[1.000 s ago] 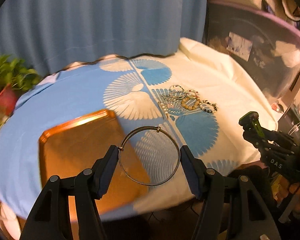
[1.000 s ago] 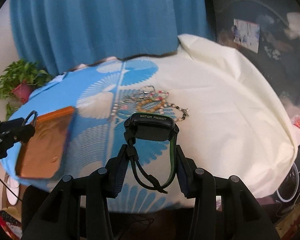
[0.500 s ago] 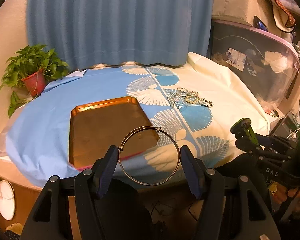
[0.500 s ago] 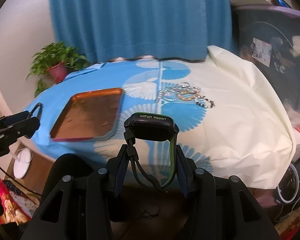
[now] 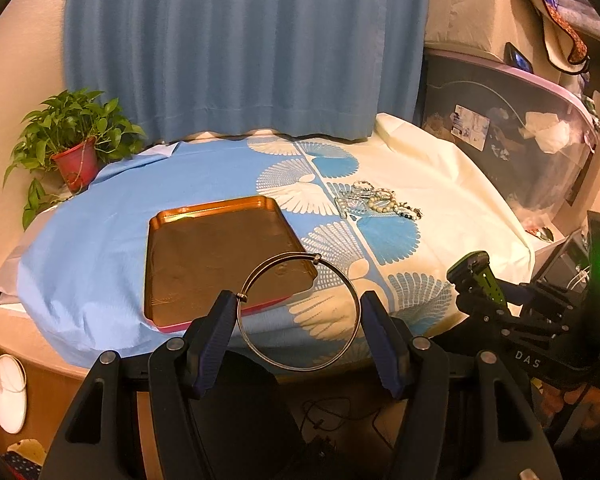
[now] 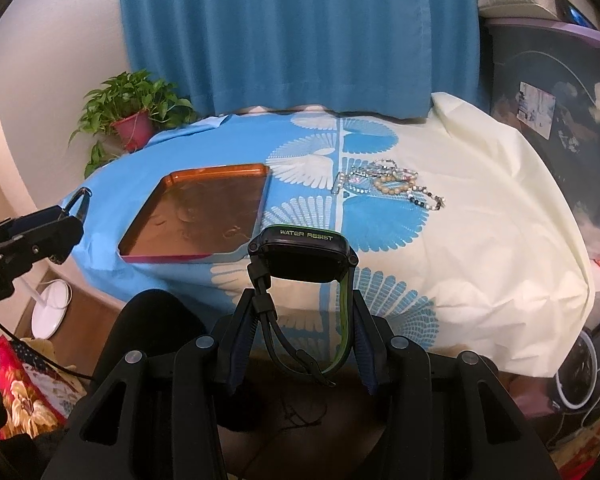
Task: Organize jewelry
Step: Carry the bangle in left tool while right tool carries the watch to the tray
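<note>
A thin metal bangle (image 5: pixel 298 312) was held between the two blue pads of the left gripper (image 5: pixel 298 320), the jaws spread wide to the ring's full width and pressed against its sides. The bangle was seen in the air, off the near edge of the tray (image 5: pixel 168 216), overlapping the tray's near right corner in the left wrist view. A black watch (image 6: pixel 302 254) with a green-lined strap, marked WATER RESIST, was clamped by its strap between the pads of the right gripper (image 6: pixel 304 326), jaws closed to roughly the strap's width. The watch was also held in the air, nearer than the tray and to its right.

The orange tray lay flat on the blue part of the tablecloth (image 5: pixel 100 220). A heap of bracelets (image 5: pixel 376 202) was recorded on the cloth to the right of the tray's far corner, well apart from both grippers. A potted plant (image 5: pixel 74 148) stood beyond the tray to its left, and a blue curtain (image 5: pixel 236 48) hung behind the tray.
</note>
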